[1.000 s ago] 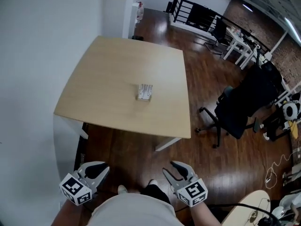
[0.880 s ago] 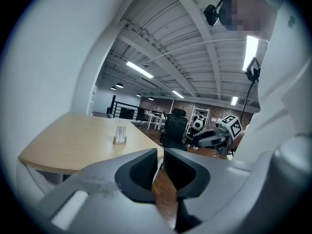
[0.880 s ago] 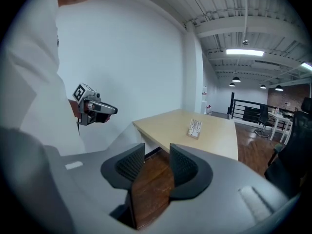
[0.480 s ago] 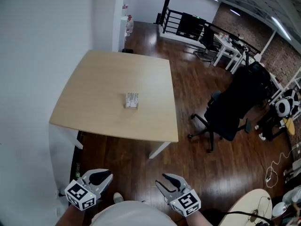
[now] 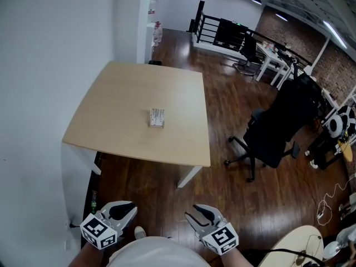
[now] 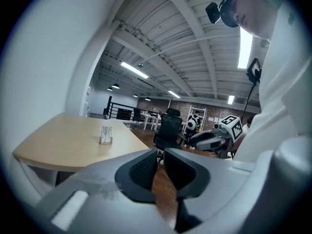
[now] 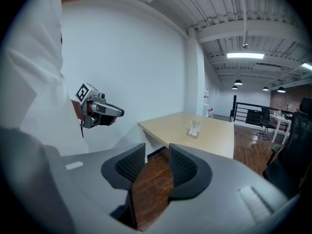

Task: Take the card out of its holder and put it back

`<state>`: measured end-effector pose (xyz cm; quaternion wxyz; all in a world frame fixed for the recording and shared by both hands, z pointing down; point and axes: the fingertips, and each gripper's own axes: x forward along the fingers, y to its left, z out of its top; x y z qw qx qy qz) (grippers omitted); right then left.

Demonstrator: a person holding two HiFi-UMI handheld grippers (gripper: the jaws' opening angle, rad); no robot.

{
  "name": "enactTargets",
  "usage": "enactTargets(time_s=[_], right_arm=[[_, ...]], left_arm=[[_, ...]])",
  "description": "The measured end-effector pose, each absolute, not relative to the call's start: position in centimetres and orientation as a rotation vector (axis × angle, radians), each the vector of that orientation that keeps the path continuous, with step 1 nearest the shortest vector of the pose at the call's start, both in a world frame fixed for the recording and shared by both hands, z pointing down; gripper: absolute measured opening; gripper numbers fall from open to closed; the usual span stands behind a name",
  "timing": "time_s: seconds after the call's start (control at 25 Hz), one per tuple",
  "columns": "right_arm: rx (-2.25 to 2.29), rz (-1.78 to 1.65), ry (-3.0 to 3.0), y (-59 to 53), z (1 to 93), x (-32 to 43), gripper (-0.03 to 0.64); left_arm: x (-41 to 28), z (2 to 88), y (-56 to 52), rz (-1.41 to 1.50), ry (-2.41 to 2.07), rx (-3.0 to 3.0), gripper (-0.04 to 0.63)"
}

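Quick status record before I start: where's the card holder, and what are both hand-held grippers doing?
card holder: upright near the middle of the table
card: standing in the holder
left hand-held gripper: jaws narrowly apart, nothing between, short of the table
right hand-held gripper: jaws apart, nothing between, short of the table
stage: card not yet touched

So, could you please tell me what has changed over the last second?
The left gripper and right gripper sit lower in the head view; nothing was gripped or released. The small card holder stays on the light wooden table; both jaw pairs stay apart, empty.
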<state>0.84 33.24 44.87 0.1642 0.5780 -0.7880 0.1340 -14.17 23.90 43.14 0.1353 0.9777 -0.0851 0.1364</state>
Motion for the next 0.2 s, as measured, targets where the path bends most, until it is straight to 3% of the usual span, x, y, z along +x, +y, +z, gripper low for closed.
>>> enactTargets(time_s=[0.2], right_arm=[[1.638, 0.370, -2.243, 33.83, 44.59, 1.22, 0.152]], left_arm=[[-13.82, 42.99, 24.89, 0.399, -0.247, 2.837, 0.048]])
